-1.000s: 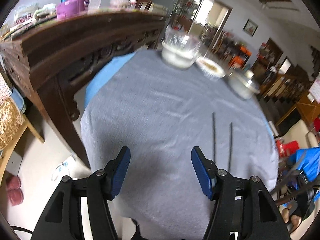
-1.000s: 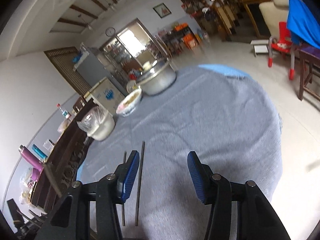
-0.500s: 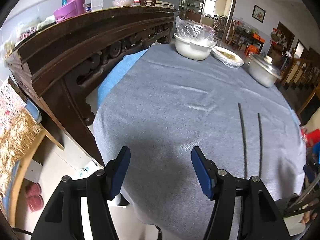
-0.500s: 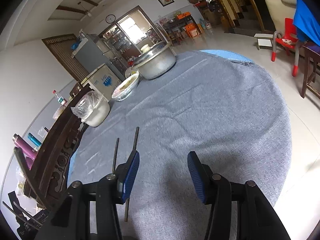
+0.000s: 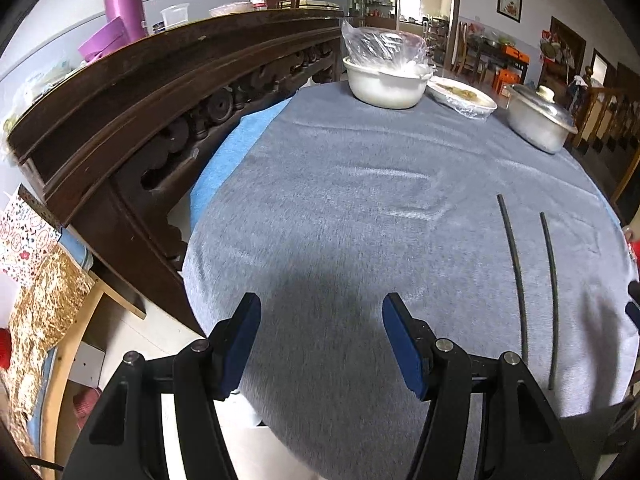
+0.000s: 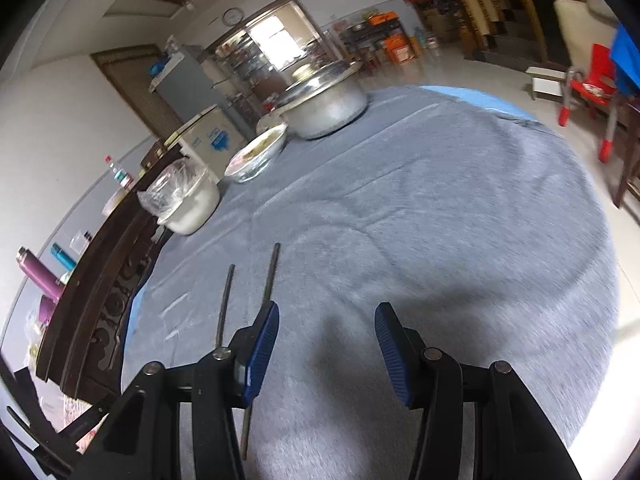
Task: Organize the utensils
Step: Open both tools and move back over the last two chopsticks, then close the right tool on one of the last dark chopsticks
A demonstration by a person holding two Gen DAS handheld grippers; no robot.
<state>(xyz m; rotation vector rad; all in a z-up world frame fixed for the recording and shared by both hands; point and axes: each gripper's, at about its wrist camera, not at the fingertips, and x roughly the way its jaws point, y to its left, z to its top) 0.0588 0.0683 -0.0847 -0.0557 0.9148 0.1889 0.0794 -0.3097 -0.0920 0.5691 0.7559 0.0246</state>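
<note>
Round table draped in a grey cloth [image 5: 360, 208], seen from both wrist cameras at the start of the utensil task. The two dark chopsticks [image 5: 516, 276] lie flat on the cloth near its front edge, side by side but apart and not quite parallel — loose rather than paired, which is presumably what the task is meant to correct. The left gripper [image 5: 322, 340] hangs over bare cloth to the left of them, its blue-padded jaws standing well apart with nothing between; the right gripper [image 6: 326, 344] hovers just to their right, jaws likewise parted and empty, its left finger overlapping the nearer chopstick [image 6: 269, 276] in view, though contact cannot be judged. With a gripper on either side of the pair, each could plausibly take one stick. The covered white bowl [image 5: 386, 82], the wrapped dish [image 5: 460, 96] and the lidded metal pot [image 5: 540, 120] sit along the far edge, well clear of the working area — likely no obstacle to either approach.
</note>
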